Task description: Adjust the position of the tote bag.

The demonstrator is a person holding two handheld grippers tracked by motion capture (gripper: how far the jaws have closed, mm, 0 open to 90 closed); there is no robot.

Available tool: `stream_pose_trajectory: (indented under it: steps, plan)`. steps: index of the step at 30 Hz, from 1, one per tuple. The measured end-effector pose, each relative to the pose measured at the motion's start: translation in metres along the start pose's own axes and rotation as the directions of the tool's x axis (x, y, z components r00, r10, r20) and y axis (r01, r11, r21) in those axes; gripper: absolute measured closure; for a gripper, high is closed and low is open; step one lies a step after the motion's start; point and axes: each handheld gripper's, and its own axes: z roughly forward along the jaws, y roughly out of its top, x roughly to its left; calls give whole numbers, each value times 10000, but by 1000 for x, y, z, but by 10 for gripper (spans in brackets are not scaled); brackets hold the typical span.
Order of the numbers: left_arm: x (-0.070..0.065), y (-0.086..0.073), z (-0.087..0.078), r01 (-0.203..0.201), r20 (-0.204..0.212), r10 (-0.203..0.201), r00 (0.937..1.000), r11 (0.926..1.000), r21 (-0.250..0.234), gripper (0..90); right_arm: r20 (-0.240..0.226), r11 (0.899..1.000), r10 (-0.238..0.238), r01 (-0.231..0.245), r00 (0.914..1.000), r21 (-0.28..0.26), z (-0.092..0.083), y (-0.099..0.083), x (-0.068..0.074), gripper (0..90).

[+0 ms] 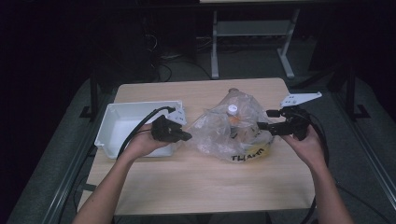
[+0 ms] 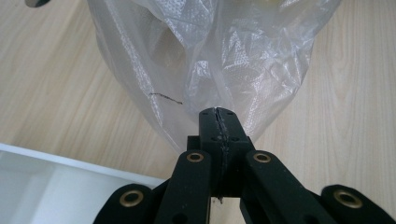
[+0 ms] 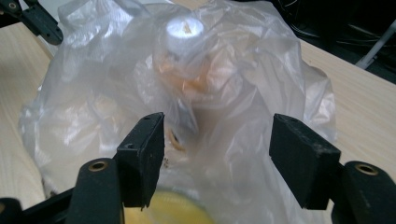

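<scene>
Bottle (image 1: 232,113) stands upright, cap up, inside bag (image 1: 212,133).

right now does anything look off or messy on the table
Nothing is spilled or broken. The clear plastic bag sits crumpled and slumped mid-table, with a white-capped bottle and something yellow inside. The left gripper is pinching one edge of it, while the right gripper stands open just short of it. The white bin sits square.

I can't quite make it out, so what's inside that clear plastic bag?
Through the plastic bag a bottle with a white cap and orange contents shows, and something yellow lies at the bottom. Crumpled plastic blurs the rest.
</scene>
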Motion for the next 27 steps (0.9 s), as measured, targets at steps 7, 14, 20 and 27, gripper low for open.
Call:
stream_pose_trajectory:
  steps: [7,14,20,27]
  plan:
    - [0,-2,6,-209,67,205,9998,9979,614,900,-95,9990,-236,240,9997,384,19,16,-1,389]
    - [-3,-9,14,-199,299,171,9994,9952,956,900,-214,9950,-264,284,9994,953,33,18,0,628]
    - [-4,-11,10,-47,412,19,9991,9977,677,897,-391,9906,-572,616,9976,1224,35,19,4,892]
    - [-4,-7,-12,532,631,-488,9968,9961,-709,633,-497,9923,-844,885,9952,861,25,21,12,898]
